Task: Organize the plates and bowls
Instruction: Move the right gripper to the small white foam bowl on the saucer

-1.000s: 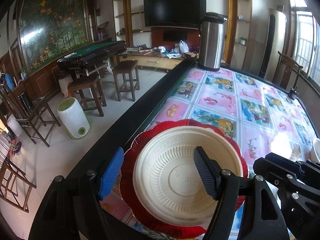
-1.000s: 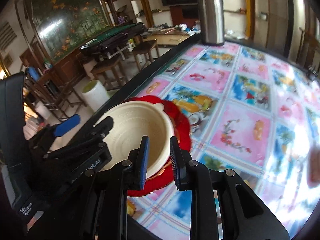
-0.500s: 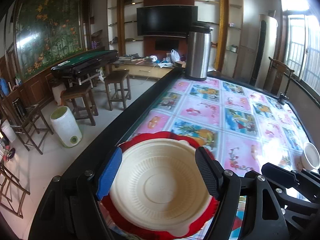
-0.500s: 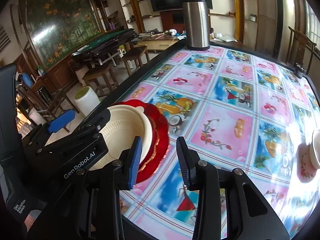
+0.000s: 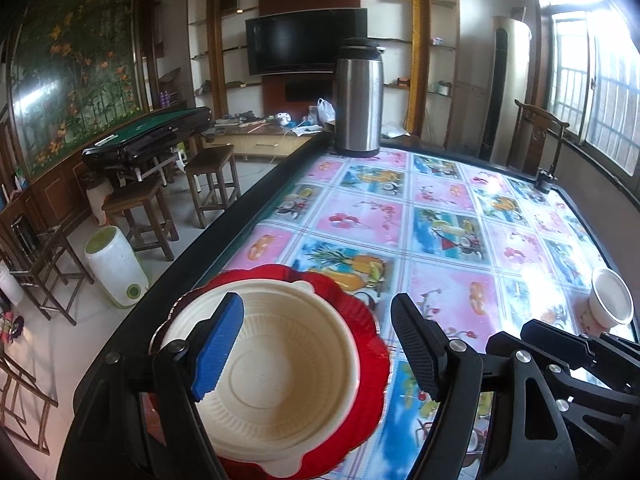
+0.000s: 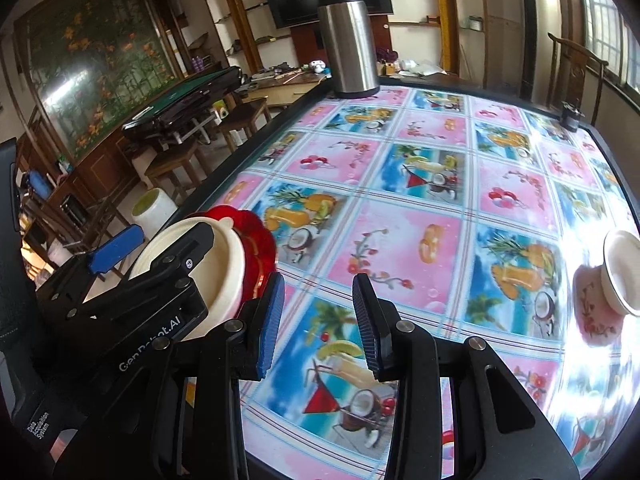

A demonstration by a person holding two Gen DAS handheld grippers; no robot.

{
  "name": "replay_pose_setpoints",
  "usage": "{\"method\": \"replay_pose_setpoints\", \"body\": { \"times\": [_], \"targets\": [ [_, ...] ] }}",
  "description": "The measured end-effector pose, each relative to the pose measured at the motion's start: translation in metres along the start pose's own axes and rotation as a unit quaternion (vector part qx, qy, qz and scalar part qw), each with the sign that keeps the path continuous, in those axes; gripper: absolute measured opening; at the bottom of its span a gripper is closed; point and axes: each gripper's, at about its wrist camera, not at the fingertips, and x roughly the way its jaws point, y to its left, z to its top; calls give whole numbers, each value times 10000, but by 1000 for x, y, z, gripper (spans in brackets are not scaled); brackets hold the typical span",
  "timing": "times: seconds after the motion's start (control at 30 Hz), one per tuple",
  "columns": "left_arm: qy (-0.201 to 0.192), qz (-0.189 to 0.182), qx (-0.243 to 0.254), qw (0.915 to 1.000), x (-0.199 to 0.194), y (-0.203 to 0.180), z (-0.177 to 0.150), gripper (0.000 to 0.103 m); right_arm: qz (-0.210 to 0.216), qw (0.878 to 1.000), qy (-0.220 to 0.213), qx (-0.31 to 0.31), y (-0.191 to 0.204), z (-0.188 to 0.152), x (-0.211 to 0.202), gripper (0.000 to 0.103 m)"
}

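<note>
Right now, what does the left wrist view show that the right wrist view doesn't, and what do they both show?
Only the left wrist view looks down into the cream bowl and shows the whole scalloped rim of the red plate beneath it, with the open left tool straddling the bowl's right rim.

Only the right wrist view shows the open, empty right tool over the bare tablecloth.

Both show the steel flask at the far edge and a small white bowl on the right.
</note>
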Motion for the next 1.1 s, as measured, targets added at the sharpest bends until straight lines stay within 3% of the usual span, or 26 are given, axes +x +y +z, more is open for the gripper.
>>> {"method": "replay_pose_setpoints", "body": {
  "times": [0.5, 1.1],
  "targets": [
    [18, -259, 325, 9991, 4, -52, 3, 77, -208, 9988, 8, 442, -50, -8, -8, 36],
    [317, -910, 910, 9912, 22, -157, -6, 77, -739, 9872, 73, 1410, -157, -31, -22, 35]
  ]
}}
